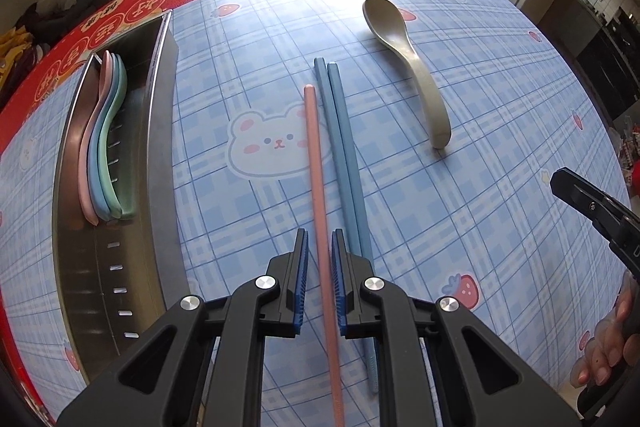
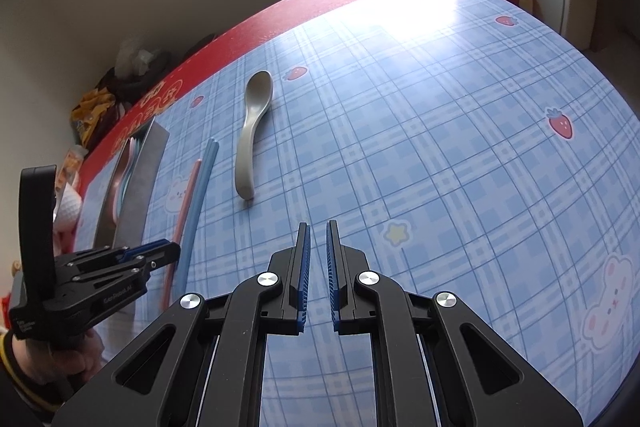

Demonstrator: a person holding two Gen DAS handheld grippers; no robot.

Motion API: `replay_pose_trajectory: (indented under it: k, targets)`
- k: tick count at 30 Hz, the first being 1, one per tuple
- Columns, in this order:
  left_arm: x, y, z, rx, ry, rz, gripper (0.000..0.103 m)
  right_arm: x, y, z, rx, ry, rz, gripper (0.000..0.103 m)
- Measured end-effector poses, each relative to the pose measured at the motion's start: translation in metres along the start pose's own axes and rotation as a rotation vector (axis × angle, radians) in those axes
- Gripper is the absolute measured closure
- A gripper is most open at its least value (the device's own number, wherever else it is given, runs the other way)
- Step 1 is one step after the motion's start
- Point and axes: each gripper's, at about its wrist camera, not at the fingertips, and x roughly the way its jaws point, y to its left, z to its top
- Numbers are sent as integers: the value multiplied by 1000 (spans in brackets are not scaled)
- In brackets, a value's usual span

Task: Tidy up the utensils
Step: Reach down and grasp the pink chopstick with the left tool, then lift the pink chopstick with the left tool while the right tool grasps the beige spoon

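1. The metal tray [image 1: 160,131] on the bench [image 1: 460,187] held pink, blue and green spoons [image 1: 105,143].
2. The left hand-held gripper [image 1: 320,259] pinched the pink chopstick [image 1: 316,163]; its lower end was cut off.
3. The right hand-held gripper [image 2: 318,247] was pressed together, empty.

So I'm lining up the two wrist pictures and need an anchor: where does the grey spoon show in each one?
Left wrist view: the grey spoon lies upper right of centre, bowl away from the camera.
Right wrist view: the grey spoon lies left of centre, above the tool.
Shared landmark: the blue chopsticks, just left of the spoon in both.
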Motion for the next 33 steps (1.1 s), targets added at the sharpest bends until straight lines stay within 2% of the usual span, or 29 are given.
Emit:
replay_pose_trajectory:
  k: [5,6,9,19,29,33]
  targets:
    - [-2,1,-6,-1,-33,-8,92,-1,-2,-3,7,2,0,94]
    - [-2,2,-8,-3,-36,0,96,-1,-1,-4,7,3,0,94]
    - [-6,6,-9,-47,-30,-50,97,-2,0,-5,2,4,3,94]
    - [-51,10,-19,-75,-109,-86,97,3,8,0,-3,8,7,94]
    - [-95,49,-31,-136,-217,-42,97,28,39,37,-97,-5,82,94]
    - [-108,70,-39,-183,-239,-23,97,52,48,60,-83,6,100,93]
